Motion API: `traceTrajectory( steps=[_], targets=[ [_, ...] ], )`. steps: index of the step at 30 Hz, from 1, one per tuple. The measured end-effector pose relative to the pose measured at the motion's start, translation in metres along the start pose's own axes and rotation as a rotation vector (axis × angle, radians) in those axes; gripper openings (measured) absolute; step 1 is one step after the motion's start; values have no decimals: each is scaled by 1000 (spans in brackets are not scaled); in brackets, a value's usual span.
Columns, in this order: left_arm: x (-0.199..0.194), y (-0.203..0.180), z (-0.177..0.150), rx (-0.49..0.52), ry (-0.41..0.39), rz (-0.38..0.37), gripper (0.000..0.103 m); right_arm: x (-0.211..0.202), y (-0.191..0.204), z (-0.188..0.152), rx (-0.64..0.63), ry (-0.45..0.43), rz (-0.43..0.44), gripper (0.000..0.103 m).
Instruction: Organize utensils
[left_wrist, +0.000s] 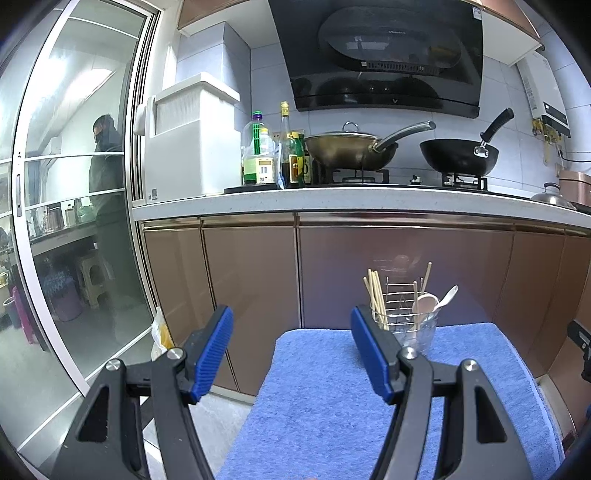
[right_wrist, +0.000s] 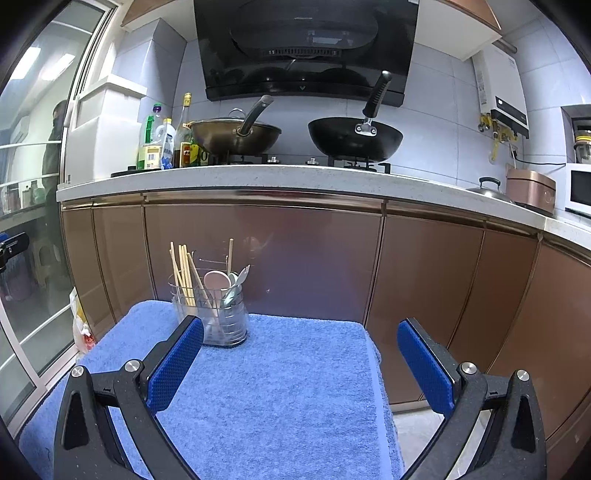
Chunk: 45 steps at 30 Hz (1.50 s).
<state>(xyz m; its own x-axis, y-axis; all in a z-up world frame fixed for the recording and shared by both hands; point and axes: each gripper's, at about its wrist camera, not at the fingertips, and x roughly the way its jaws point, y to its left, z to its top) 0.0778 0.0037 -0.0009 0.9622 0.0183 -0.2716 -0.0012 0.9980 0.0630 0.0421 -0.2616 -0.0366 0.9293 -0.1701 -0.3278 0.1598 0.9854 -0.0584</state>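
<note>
Both grippers hung above the blue terry towel (right_wrist: 280, 398) that covered a small raised surface in front of the brown glossy kitchen cabinets (right_wrist: 424, 280). The left gripper (left_wrist: 291, 354) had its blue-padded fingers (left_wrist: 212, 354) spread wide with nothing between them. The right gripper (right_wrist: 301, 365) was likewise wide open and empty, its fingers (right_wrist: 173, 369) apart over bare towel.

The clear ribbed glass jar with a wire utensil rack (right_wrist: 225, 321) stood upright at the far edge of the towel, close to the cabinet fronts. It held several pale wooden chopsticks (right_wrist: 183, 273) leaning to the left side, a pink spoon (right_wrist: 217, 280) bowl-up, and at least 1 white plastic spoon (left_wrist: 448, 295); the exact count of spoons could not be read through the glass. In the left wrist view the jar sat just behind the gripper's right-hand finger.

On the white stone worktop (right_wrist: 295, 175) behind stood 2 woks: a brass-coloured lidded one (right_wrist: 236, 136) and a black one (right_wrist: 354, 138).
</note>
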Motion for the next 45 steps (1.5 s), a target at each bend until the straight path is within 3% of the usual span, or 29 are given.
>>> traceTrajectory(
  steps=[45],
  targets=[
    [-3,-4,1,6,-15,-6,64,-7,-1,5,-4,-25,-8,103]
  ],
)
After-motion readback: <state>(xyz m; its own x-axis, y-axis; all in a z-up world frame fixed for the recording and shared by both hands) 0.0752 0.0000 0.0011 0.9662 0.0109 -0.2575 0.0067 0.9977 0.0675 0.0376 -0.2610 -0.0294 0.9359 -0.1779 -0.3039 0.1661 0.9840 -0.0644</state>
